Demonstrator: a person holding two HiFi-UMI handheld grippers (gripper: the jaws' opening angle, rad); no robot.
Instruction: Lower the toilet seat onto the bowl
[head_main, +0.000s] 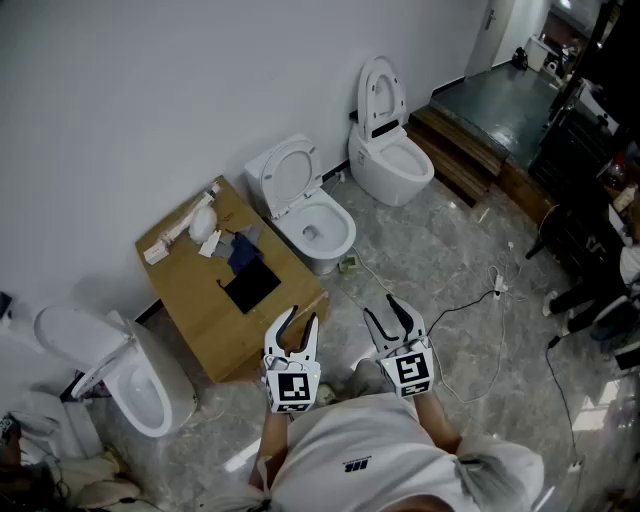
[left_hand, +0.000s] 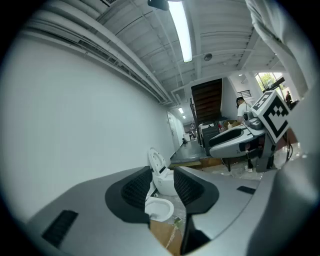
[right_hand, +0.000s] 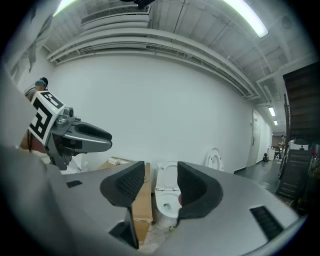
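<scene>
Left gripper (head_main: 303, 322) and right gripper (head_main: 381, 310) are held just ahead of the person, the fingers (left_hand: 135, 190) of both apart and holding nothing. Toilet seat (head_main: 286, 178) stands raised, leaning toward the wall, well apart from both grippers and beside the cardboard box (head_main: 200, 300). Recommended: approach, catch the seat's top edge, and ease it onto the bowl (head_main: 340, 240) without letting it drop.

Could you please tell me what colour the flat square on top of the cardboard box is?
The flat square is black, clearest in the head view.
</scene>
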